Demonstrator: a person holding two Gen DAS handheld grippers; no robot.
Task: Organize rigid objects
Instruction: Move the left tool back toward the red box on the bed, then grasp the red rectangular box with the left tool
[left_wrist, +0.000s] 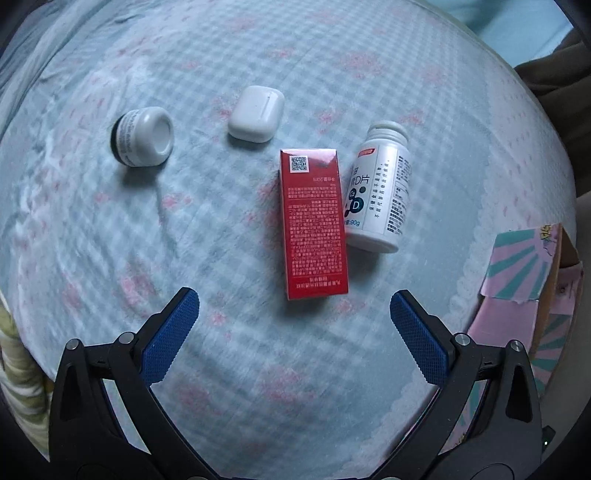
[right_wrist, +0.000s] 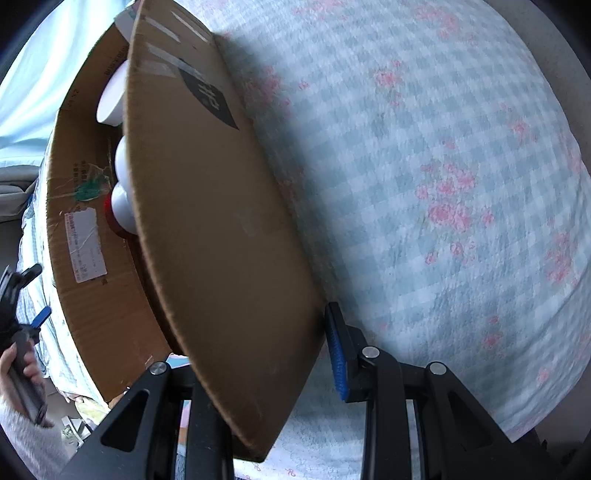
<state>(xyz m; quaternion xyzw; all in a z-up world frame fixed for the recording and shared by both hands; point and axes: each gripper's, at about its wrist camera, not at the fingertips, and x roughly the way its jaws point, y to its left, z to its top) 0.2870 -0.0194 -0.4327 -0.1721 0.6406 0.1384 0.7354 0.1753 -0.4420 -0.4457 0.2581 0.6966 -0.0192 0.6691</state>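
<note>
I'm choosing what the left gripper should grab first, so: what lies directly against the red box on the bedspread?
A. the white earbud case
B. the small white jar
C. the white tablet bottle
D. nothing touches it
C: the white tablet bottle lies on its side along the right edge of the red box, while the earbud case and small jar sit apart.

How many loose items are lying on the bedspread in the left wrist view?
4: a small white jar far left, a white earbud case at top centre, a red box in the middle, and a white pill bottle touching its right side.
</note>
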